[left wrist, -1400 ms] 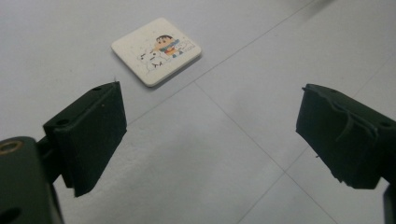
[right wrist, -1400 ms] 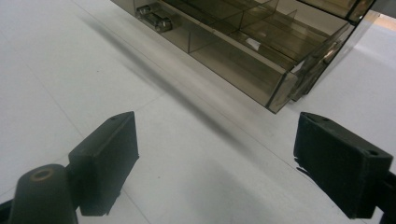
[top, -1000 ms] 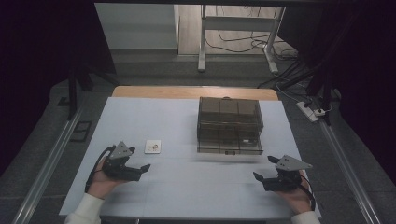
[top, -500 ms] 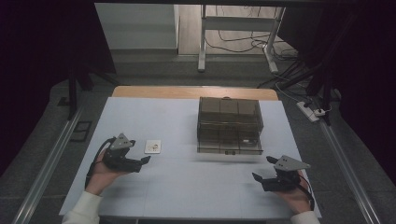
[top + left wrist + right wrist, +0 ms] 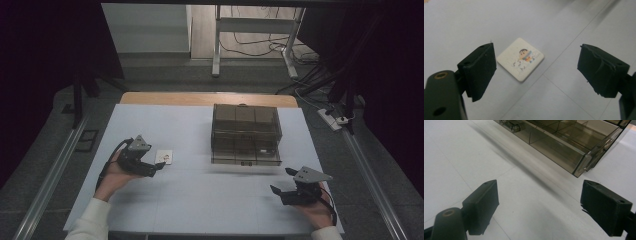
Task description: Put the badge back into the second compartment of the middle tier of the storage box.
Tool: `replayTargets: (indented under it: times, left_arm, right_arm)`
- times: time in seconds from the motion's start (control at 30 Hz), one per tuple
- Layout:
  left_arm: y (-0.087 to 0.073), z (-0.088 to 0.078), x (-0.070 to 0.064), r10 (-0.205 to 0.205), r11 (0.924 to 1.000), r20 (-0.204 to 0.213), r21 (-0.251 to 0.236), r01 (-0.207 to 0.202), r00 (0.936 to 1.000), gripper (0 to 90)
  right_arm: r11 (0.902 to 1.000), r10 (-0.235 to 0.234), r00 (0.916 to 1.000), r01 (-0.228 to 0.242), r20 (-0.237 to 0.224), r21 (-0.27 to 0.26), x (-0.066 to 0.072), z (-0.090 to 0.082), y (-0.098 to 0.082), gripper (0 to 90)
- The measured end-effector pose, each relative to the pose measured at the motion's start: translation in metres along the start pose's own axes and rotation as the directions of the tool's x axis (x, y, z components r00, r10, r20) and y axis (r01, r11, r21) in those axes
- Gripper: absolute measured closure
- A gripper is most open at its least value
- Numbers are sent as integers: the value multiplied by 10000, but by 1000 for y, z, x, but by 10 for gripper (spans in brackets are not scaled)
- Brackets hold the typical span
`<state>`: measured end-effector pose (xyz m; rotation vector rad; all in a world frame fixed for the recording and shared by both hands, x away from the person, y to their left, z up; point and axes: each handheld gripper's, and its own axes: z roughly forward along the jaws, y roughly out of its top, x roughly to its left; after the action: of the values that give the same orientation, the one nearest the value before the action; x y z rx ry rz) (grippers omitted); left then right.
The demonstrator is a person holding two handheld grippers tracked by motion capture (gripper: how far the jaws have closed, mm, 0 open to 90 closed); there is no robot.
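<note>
My jaws stand spread on both grippers, nothing between the pads. The left gripper (image 5: 536,72) has moved in toward the small picture tile (image 5: 520,58) and its jaws have just been narrowing; the tile lies flat just ahead, nearer my left-hand jaw, so a pickup seems next. The right gripper (image 5: 539,207) idles, the brown compartment box (image 5: 564,142) ahead.

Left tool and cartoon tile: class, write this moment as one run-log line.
left tool: jaws just closing, open | cartoon tile: flat on table, between jaws, untouched | right tool: open, near compartment box
</note>
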<state>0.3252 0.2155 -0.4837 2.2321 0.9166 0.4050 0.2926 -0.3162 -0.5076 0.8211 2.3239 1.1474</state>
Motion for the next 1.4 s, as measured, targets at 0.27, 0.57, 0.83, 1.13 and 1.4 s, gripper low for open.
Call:
replayTargets:
  times: [0.27,0.57,0.83,1.13,1.4]
  left_arm:
    - [10,1,15,-77,9999,60,77,77,10000,158]
    - [21,15,20,416,9978,310,506,-431,9987,174]
    - [29,35,25,1054,9890,582,980,-1108,9927,171]
    - [32,55,32,1372,9765,1190,1504,-1545,9834,173]
    - [26,69,34,1763,9590,1715,1922,-2085,9693,175]
  right_arm:
    - [10000,59,10000,-59,-19,27,0,1,-1,149]
    - [9999,93,9999,-93,45,110,-1,1,-1,149]
    - [9999,81,10000,-81,1,115,1,2,-2,149]
    - [9998,117,9999,-117,51,173,3,3,-2,149]
    - [9998,7,10000,-8,81,173,4,3,-3,147]
